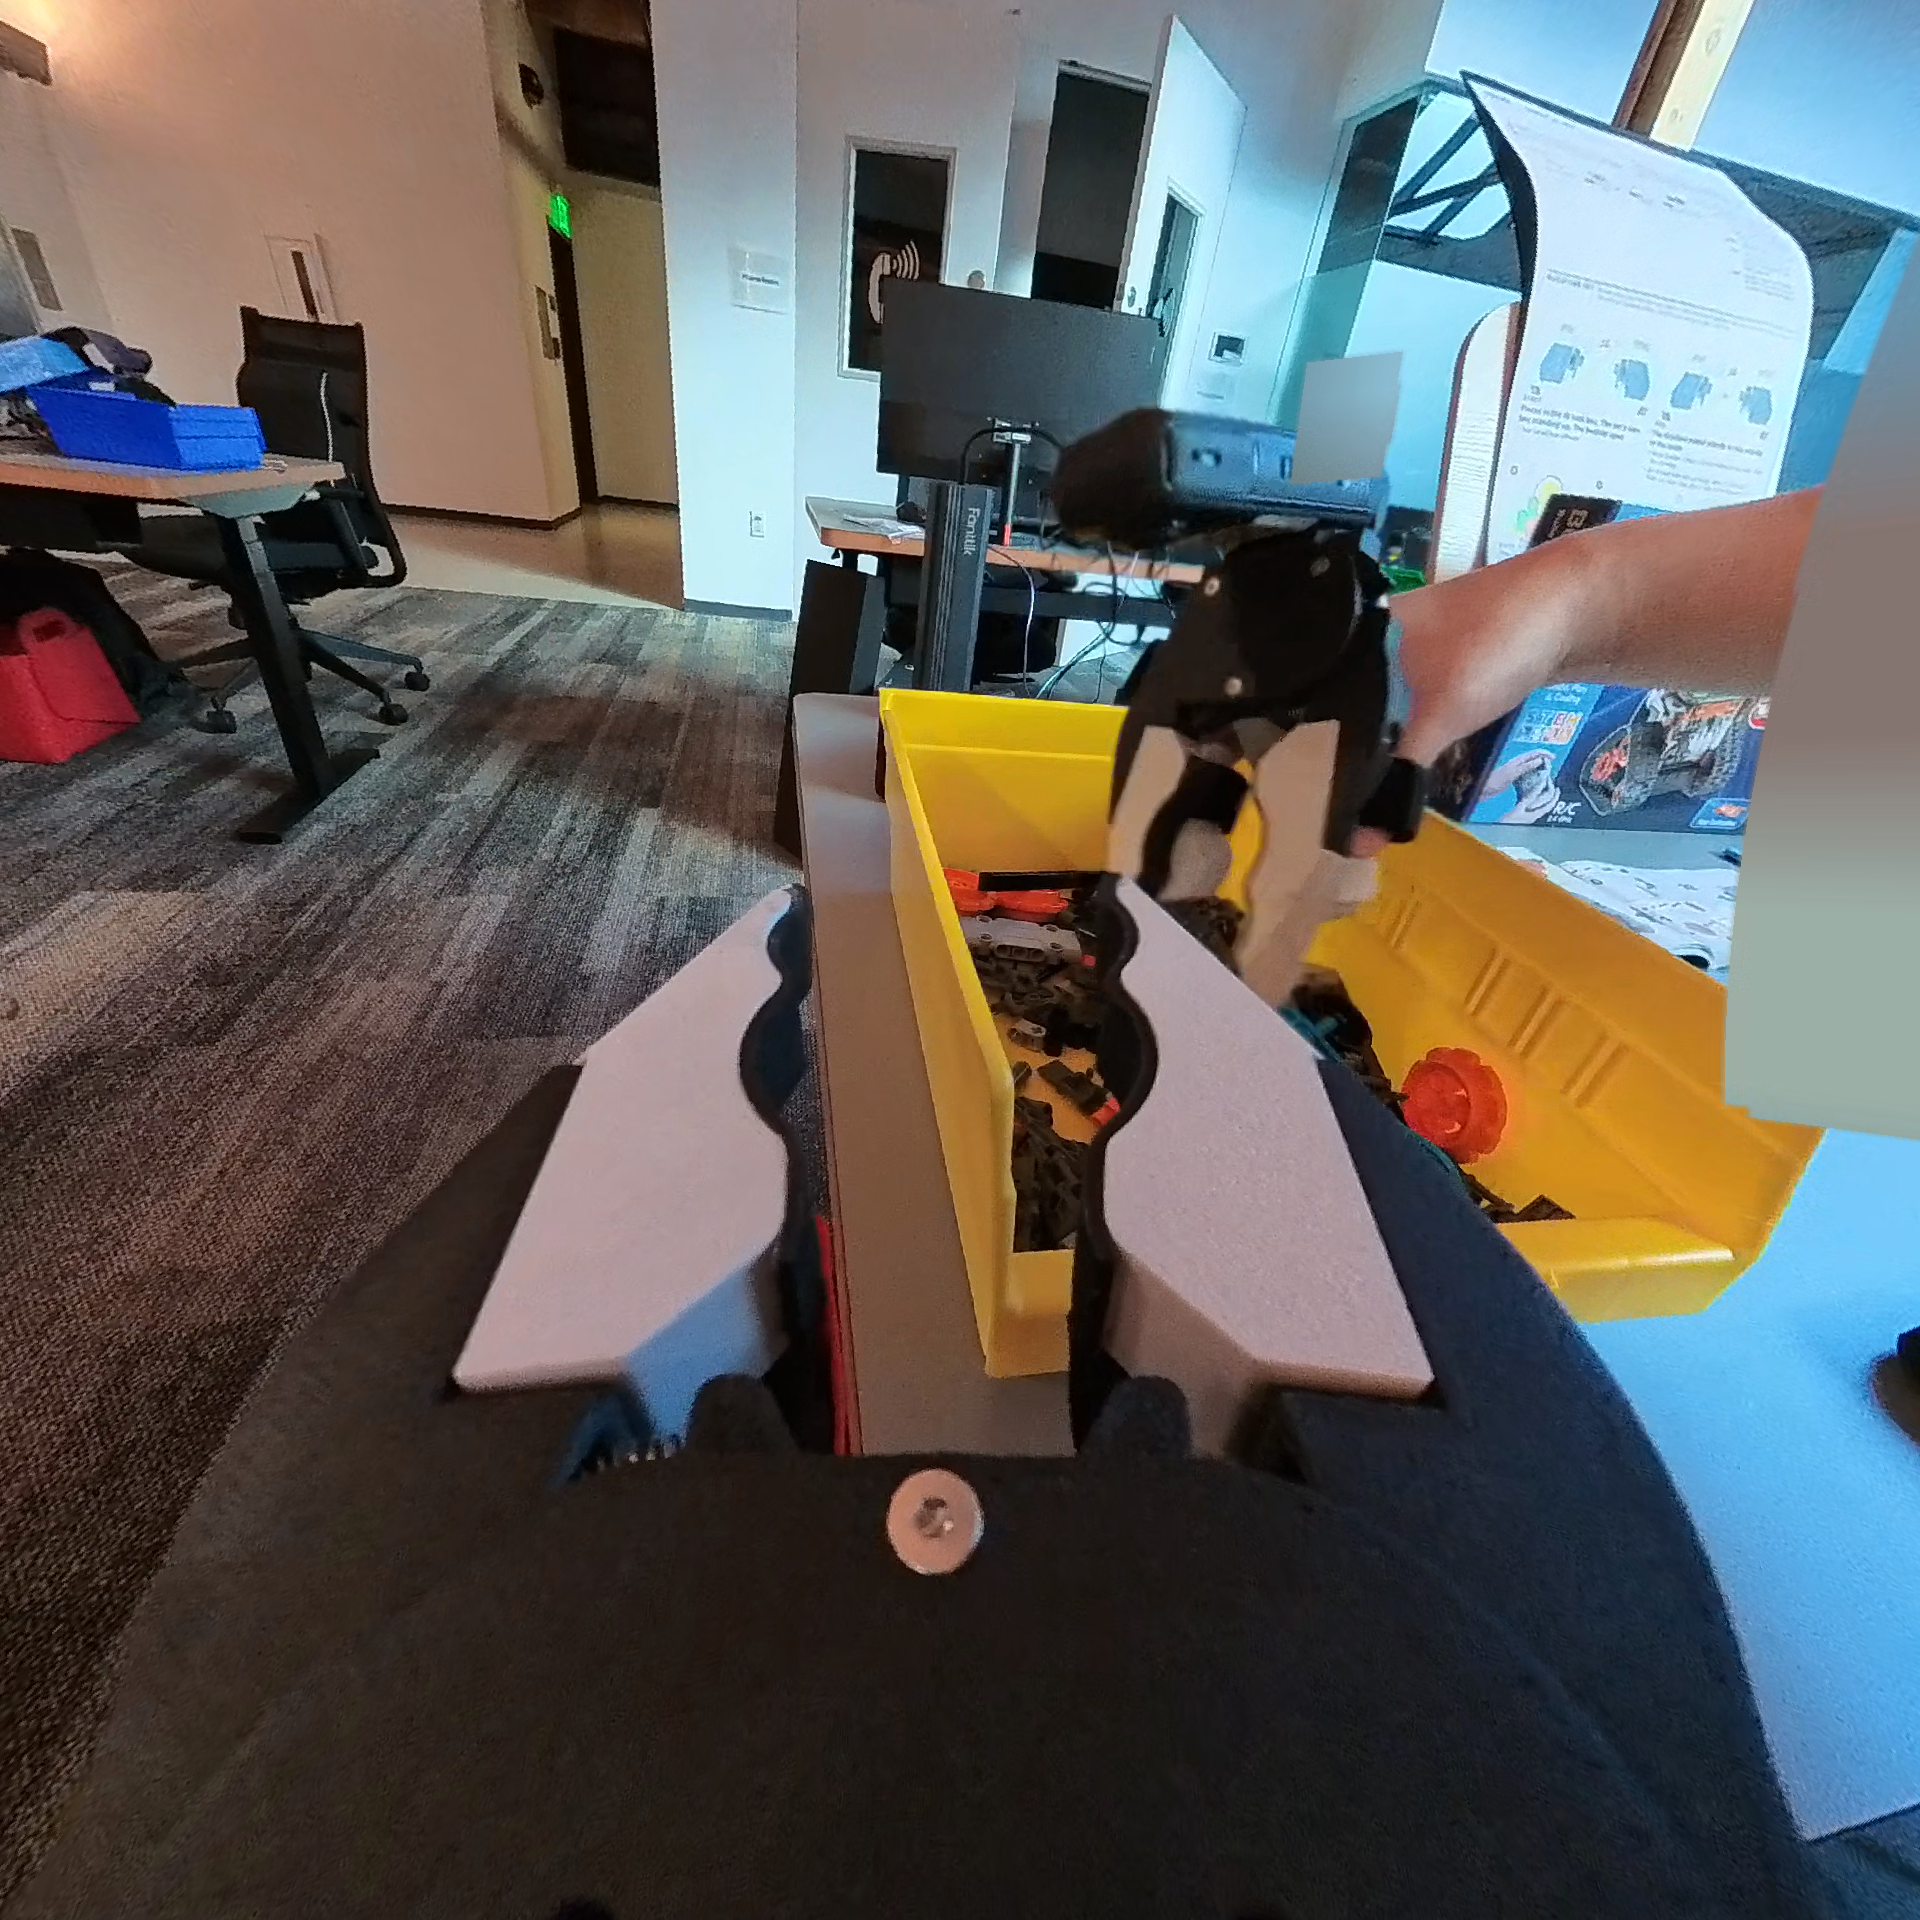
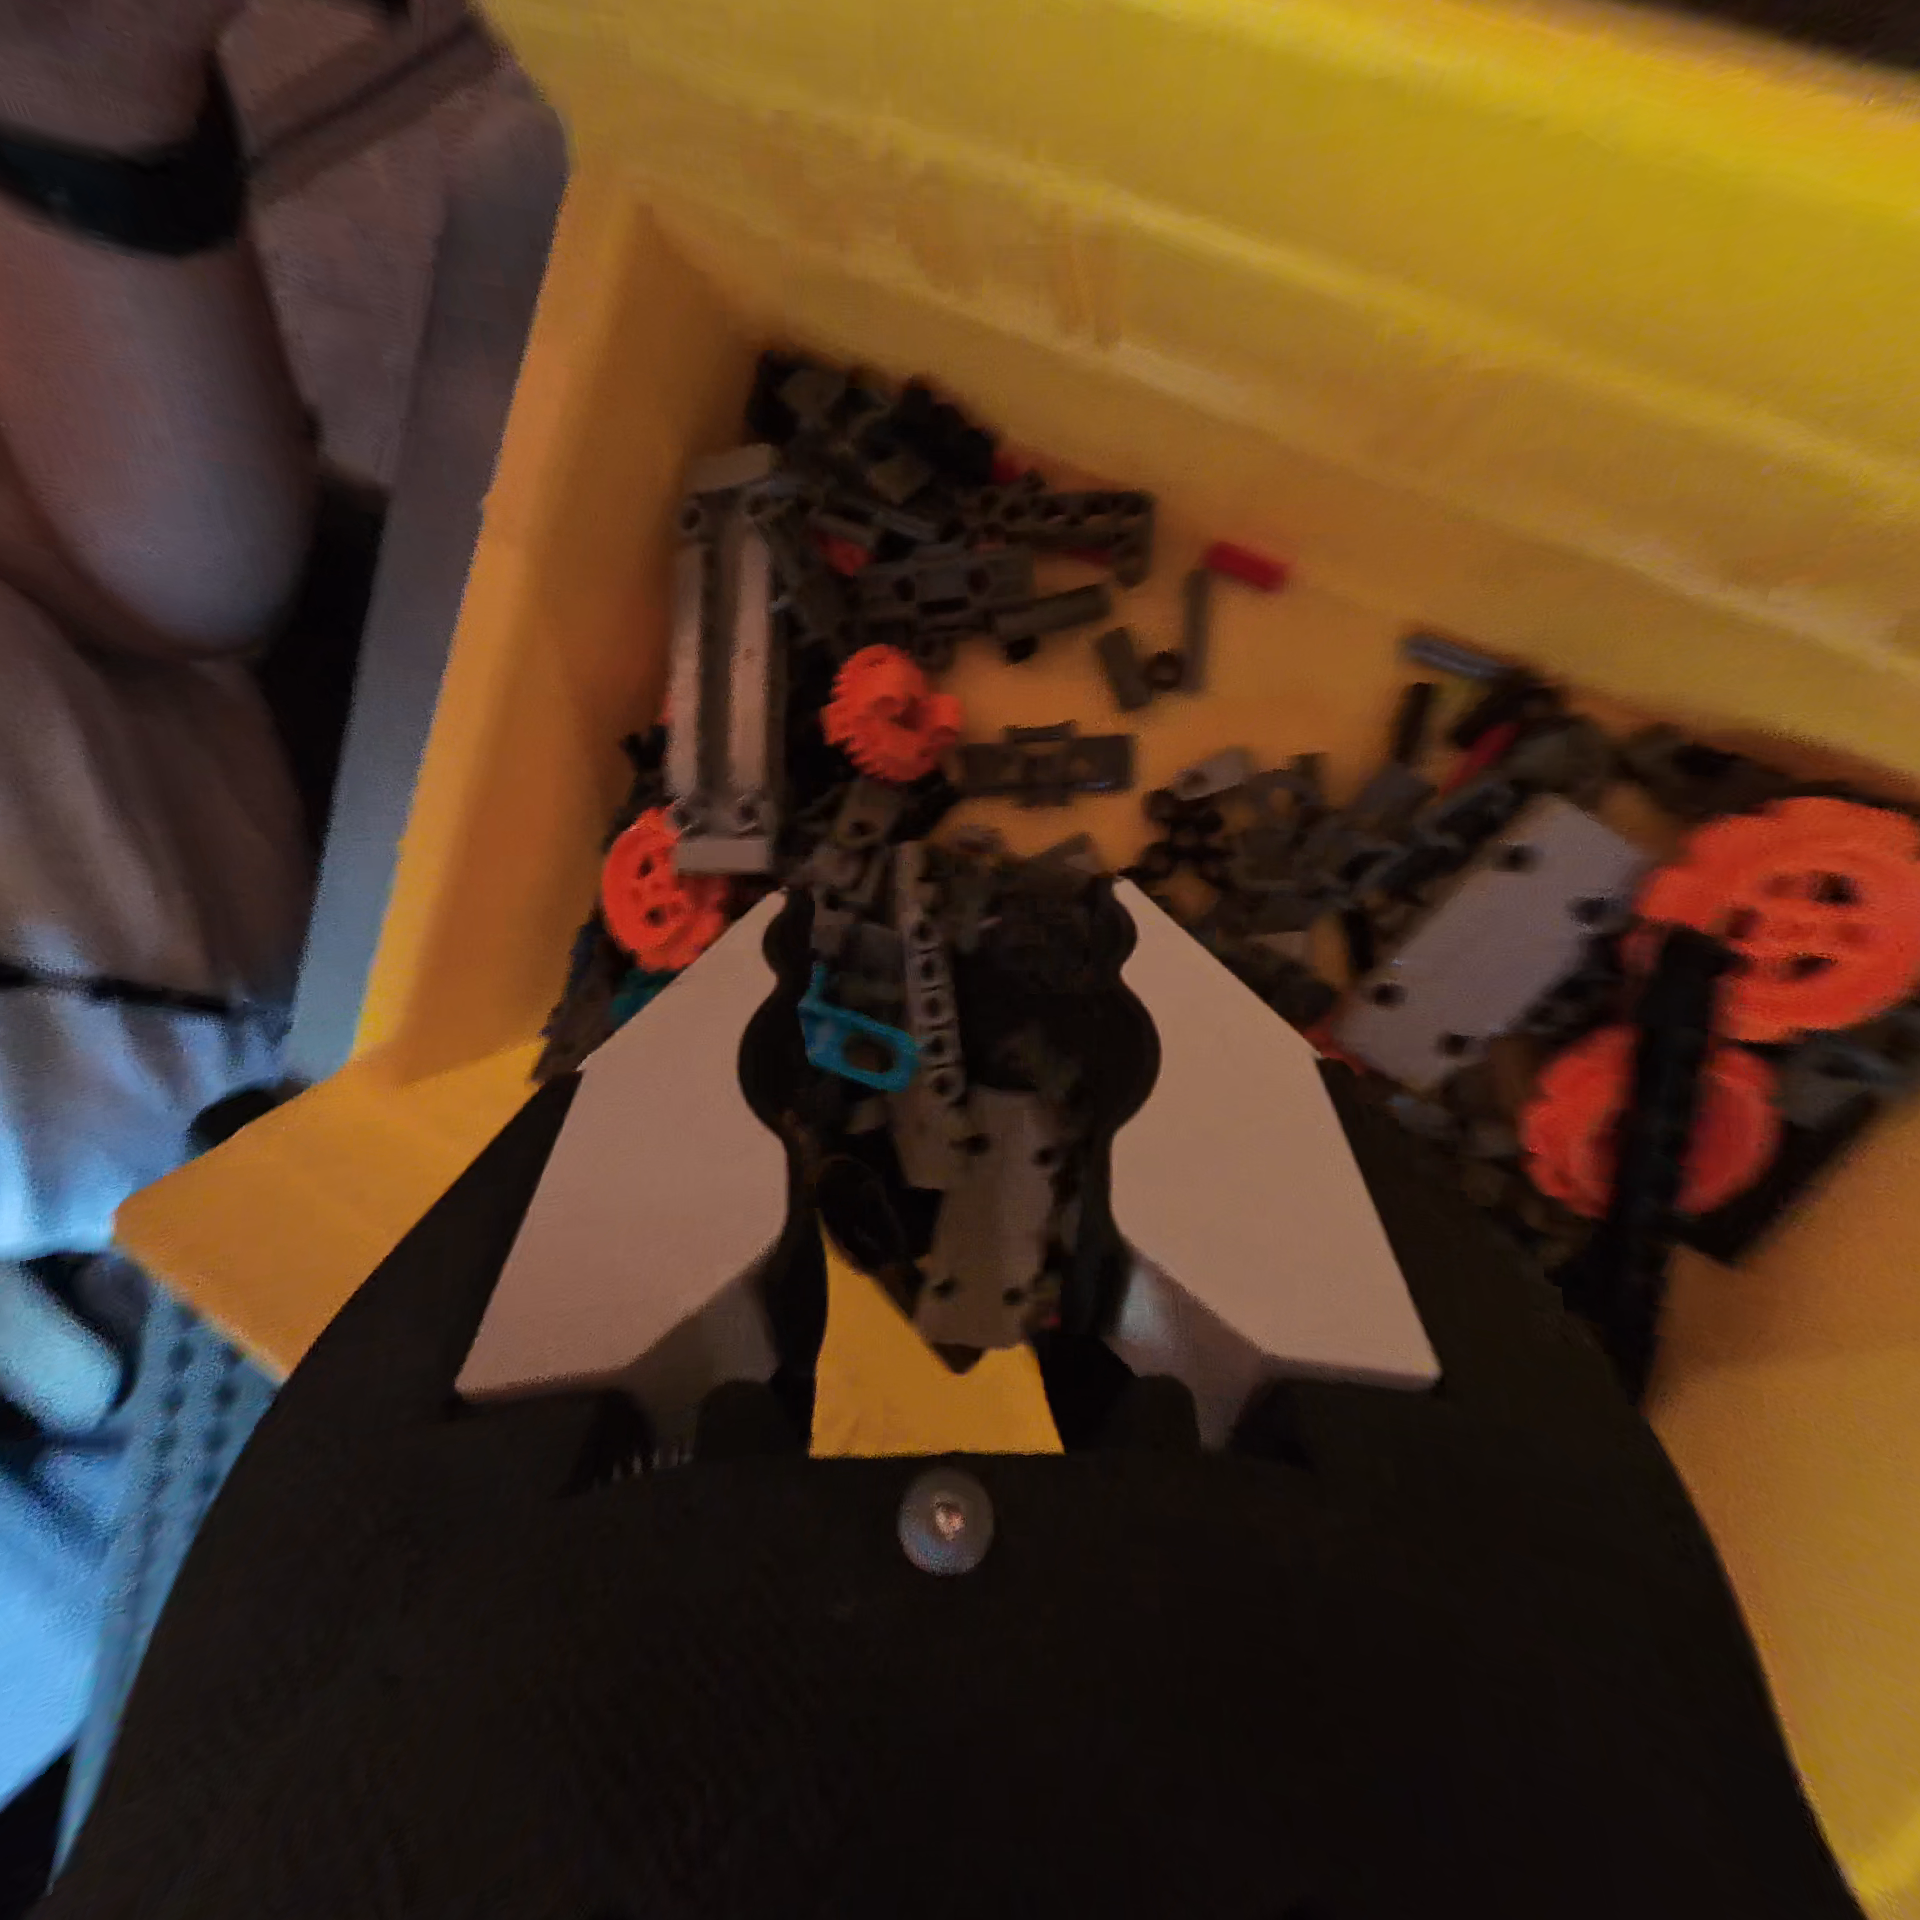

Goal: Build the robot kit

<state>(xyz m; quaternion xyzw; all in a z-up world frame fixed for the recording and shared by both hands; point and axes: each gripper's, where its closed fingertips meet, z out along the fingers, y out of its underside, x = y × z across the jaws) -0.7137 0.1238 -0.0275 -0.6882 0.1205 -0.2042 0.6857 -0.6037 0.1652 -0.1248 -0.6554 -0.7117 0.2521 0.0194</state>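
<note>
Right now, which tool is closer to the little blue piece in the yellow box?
Right. The right tool hangs open just over the little blue piece inside the yellow box. The left tool straddles the box's near side wall, farther off.

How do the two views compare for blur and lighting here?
Left wrist view: sharp and daylit, wide-angle bending at the edges; only the right gripper reaching into the yellow bin looks slightly smeared. Right wrist view: dim, warm, motion-blurred throughout; the building pieces stay recognisable but soft.

Right gripper (image 2: 951, 914) hangs over yellow bin (image 2: 1143, 260), fingers (image 2: 665, 1174) apart; grey beam (image 2: 935, 997) between them.
</note>
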